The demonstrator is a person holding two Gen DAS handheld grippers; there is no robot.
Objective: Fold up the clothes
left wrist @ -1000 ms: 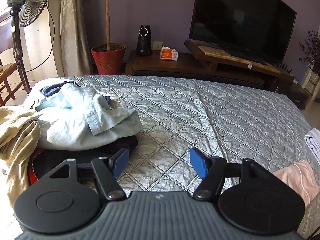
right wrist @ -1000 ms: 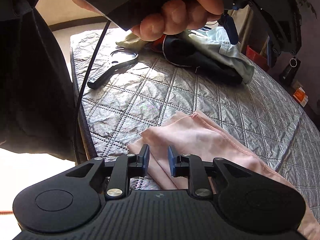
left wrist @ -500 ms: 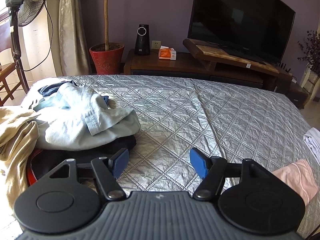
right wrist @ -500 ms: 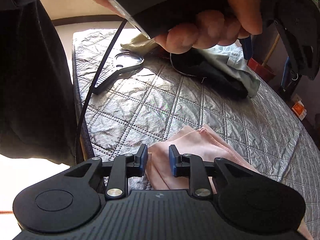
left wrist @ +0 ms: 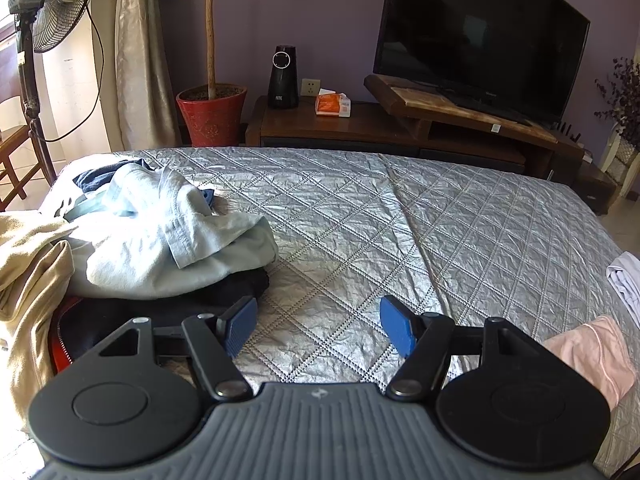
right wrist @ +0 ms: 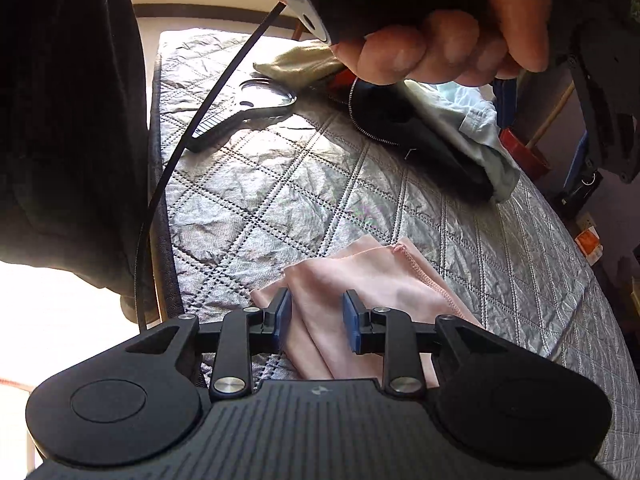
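- While the left gripper [left wrist: 316, 326] hangs over bare quilt with its fingers spread wide and nothing between them, the change is all on the right: the right gripper [right wrist: 316, 322] has rolled a little and its fingers, which narrowed half a second ago, are opening again.
- Its blue pads [right wrist: 284, 316] now sit on either side of the near left corner of the pink garment [right wrist: 360, 284], apart from the cloth and not pinching it, so the garment lies loose between them.
- Compared with a second ago, the pink garment's stitched hem sits closer in front of the right gripper, and the corner shows doubled layers.
- The pink garment lies flat on the quilted bedspread [right wrist: 280, 200] at the near edge of the bed; from the left wrist it shows at the far right [left wrist: 588, 356].
- A hand [right wrist: 452, 44] gripping the left tool fills the top of the right view.
- The pile of clothes [left wrist: 160, 240], pale blue over dark, sits untouched at the left of the bed.
- My reading: the right side is lining up a fresh hold on that corner; the fold itself looks barely begun, and the left gripper seems to be waiting for its turn.
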